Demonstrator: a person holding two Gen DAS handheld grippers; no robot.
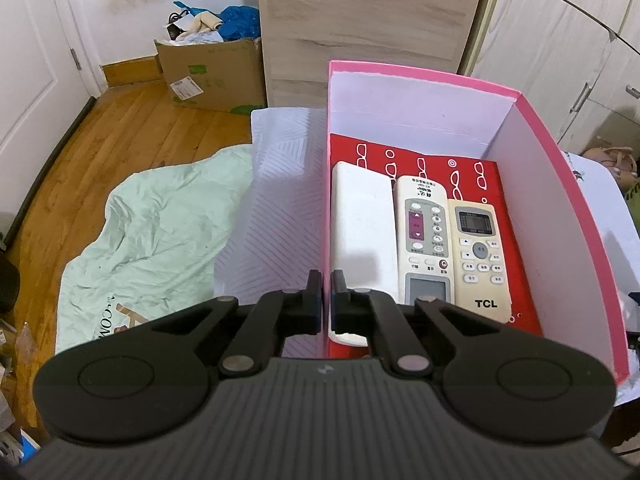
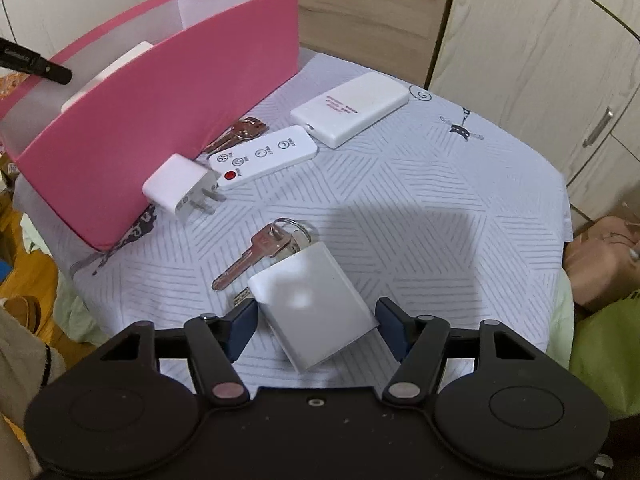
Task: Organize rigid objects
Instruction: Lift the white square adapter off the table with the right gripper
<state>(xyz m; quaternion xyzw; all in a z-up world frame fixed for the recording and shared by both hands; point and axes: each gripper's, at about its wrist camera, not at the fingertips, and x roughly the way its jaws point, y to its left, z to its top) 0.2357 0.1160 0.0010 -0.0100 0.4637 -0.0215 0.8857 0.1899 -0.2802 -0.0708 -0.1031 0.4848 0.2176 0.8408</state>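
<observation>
On the table, covered by a striped white cloth, a pink box is standing at the far left. Inside it, three things are lying side by side on the red floor: a plain white block on the left, a white remote in the middle and a cream remote on the right.

The left tongs are sitting clenched on the box's left wall, one finger outside it and one inside, just over the near end of the white block.

Beside the box's right wall, on the cloth, a white plug is lying nearest, then a flat white remote with a red button, with some keys between it and the box, and a white power bank farther off.

Nearer, the right tongs are hanging released around a white card-like fob, one finger on each side of it; whether either pad is touching it I cannot tell. The fob is lying tilted on the cloth, and a key on a ring is sticking out from under its far left corner.
</observation>
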